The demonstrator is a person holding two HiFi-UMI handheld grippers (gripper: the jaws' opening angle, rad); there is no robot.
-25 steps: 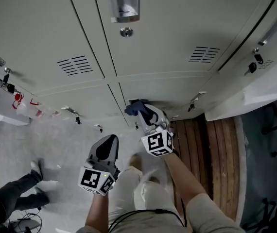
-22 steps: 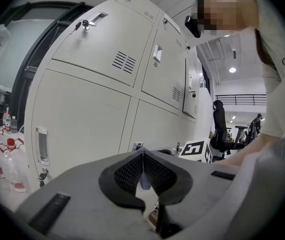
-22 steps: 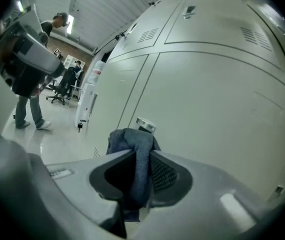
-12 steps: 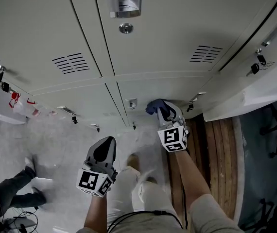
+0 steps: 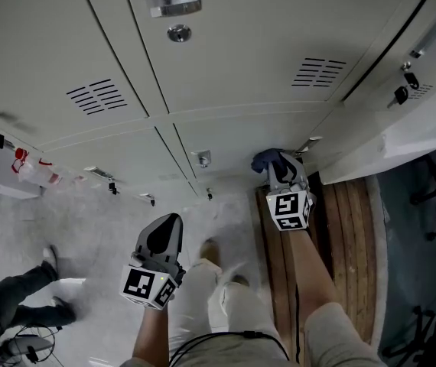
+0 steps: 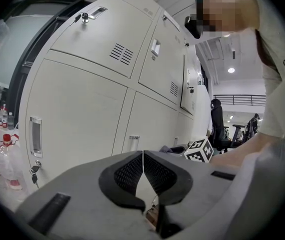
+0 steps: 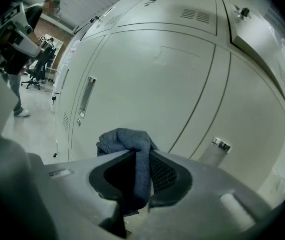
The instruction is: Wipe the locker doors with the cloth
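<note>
**While the right gripper holds a cloth at a lower locker door, the left gripper stays clear of the lockers**

Head view: looking steeply down a bank of pale grey locker doors (image 5: pixel 241 60), the right gripper (image 5: pixel 278 170) reaches forward and low. A dark blue cloth (image 5: pixel 266 157) is bunched at its tip, right at the bottom door's face near that door's right edge. Whether the cloth actually touches the metal cannot be told. The left gripper (image 5: pixel 167 225) sits closer to the person's body, well apart from the lockers, over grey floor. Wooden floorboards (image 5: pixel 340 235) run beneath the right forearm.

Left gripper view: the left gripper (image 6: pixel 143 156) has its two ribbed jaws pressed together with nothing between them. Beyond them stand the locker doors (image 6: pixel 82 114), and the right gripper's marker cube (image 6: pixel 199 150) shows low beside them. Bottles (image 6: pixel 5 154) stand at the far left.

Right gripper view: the right gripper (image 7: pixel 141 159) pinches the cloth (image 7: pixel 132 144) between its jaws. A fold rises above them and the rest hangs down through the gap. A lower locker door (image 7: pixel 152 79) fills the background, with a recessed handle (image 7: pixel 86 96) at its left.
</note>
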